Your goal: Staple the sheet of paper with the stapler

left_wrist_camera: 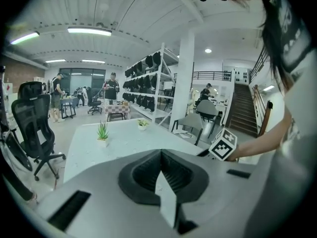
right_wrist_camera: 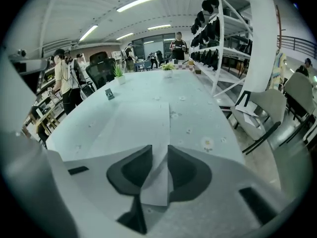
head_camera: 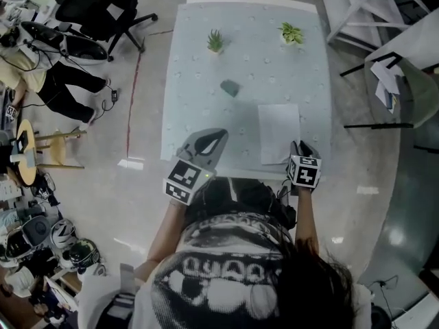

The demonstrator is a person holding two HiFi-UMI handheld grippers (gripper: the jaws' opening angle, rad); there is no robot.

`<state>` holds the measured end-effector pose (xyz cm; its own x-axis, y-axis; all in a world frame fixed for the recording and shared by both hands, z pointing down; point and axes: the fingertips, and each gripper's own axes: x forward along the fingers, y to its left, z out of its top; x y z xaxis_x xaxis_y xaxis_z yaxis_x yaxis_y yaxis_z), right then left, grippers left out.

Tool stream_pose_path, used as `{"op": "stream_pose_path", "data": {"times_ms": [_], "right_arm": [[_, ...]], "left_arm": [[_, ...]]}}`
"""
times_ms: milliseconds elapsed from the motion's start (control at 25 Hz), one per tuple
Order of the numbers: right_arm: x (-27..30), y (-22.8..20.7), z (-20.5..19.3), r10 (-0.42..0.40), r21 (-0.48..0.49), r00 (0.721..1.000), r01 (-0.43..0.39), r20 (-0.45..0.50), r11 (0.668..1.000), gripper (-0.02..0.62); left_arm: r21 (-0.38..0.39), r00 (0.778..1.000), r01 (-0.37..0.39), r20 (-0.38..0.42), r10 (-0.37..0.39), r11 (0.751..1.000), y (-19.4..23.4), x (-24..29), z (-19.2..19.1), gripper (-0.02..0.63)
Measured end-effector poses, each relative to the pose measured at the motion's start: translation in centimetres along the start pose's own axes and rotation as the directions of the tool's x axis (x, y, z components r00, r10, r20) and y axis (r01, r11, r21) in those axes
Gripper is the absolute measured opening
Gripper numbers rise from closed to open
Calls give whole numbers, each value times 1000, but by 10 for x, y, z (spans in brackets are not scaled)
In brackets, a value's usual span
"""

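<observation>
With its jaws spread, the right gripper [right_wrist_camera: 159,151] straddles the near edge of the paper [head_camera: 279,130] lying on the table [head_camera: 185,60], the stapler [head_camera: 230,87] sits well beyond it, and the left gripper [head_camera: 219,136], pressed together and empty, hovers at the table's near edge.

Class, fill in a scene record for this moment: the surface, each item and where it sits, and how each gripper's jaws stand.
Surface: table under a pale cloth
Far end: left plant and right plant, both potted
Stapler: mid-table, apart from the sheet, untouched
Sheet of paper: flat, right of centre, by the near edge
Left gripper: jaws together, nothing held
Right gripper: jaws apart, sheet's near edge between them
Stapling: not yet done
</observation>
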<state>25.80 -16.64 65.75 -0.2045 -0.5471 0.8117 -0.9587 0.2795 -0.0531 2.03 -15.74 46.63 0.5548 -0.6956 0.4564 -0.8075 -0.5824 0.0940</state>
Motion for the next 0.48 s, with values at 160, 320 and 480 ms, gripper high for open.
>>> {"op": "stream_pose_path", "data": {"times_ms": [160, 320, 480], "right_arm": [[-2, -3, -1, -15, 86, 1000, 12, 26, 996, 44], [-4, 2, -3, -9, 217, 999, -3, 51, 976, 31], [-5, 14, 3, 3, 350, 994, -41, 107, 936, 14]], "left_arm": [[14, 1000, -13, -17, 13, 1000, 0, -8, -6, 3], [15, 999, -26, -29, 26, 1000, 8, -20, -14, 3], [29, 999, -26, -27, 27, 999, 20, -28, -16, 3]]}}
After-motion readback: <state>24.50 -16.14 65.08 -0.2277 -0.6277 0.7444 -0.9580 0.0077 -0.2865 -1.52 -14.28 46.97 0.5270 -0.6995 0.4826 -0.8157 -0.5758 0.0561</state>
